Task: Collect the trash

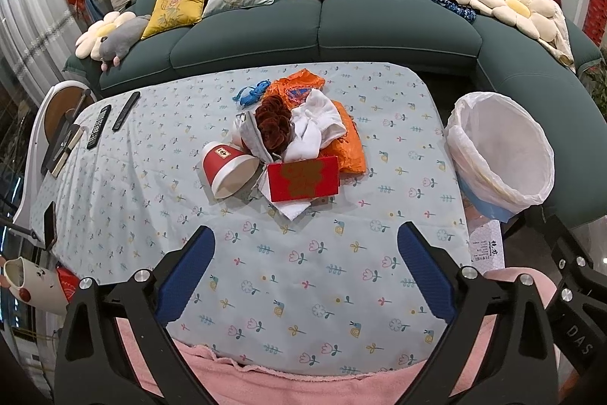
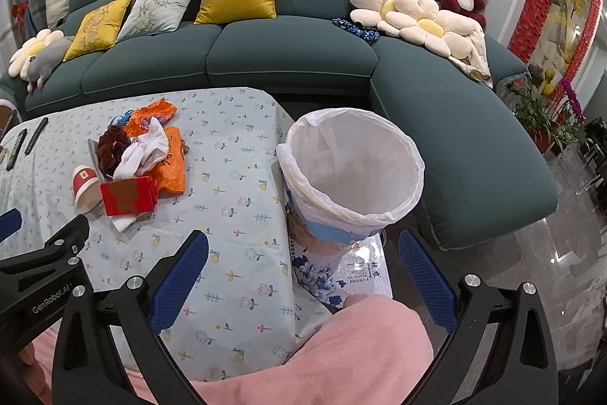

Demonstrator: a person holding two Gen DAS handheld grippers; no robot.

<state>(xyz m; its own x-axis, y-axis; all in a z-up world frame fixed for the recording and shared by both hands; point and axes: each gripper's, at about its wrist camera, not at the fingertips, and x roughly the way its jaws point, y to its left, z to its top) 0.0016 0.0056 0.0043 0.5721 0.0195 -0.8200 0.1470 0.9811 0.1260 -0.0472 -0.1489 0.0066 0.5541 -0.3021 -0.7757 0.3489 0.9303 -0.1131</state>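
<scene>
A pile of trash lies mid-table: a tipped red paper cup (image 1: pixel 227 169) (image 2: pixel 84 186), a red and gold box (image 1: pixel 302 178) (image 2: pixel 128 196), orange wrappers (image 1: pixel 347 148) (image 2: pixel 170 162), white cloth (image 1: pixel 316 124) (image 2: pixel 146 148), a dark red ruffled piece (image 1: pixel 273 122) (image 2: pixel 112 141) and a blue scrap (image 1: pixel 248 93). A bin lined with a white bag (image 1: pixel 500 154) (image 2: pixel 353 169) stands off the table's right edge. My left gripper (image 1: pixel 305 276) is open above the near tablecloth, short of the pile. My right gripper (image 2: pixel 299 279) is open near the bin's base, holding nothing.
The floral tablecloth (image 1: pixel 322 291) (image 2: pixel 227 215) covers the table. Two remotes (image 1: pixel 114 118) lie at its far left, a phone (image 1: pixel 50 224) and a mug (image 1: pixel 30 285) near left. A green sofa (image 1: pixel 322 33) with cushions stands behind. A blue-patterned bag (image 2: pixel 334 272) lies under the bin.
</scene>
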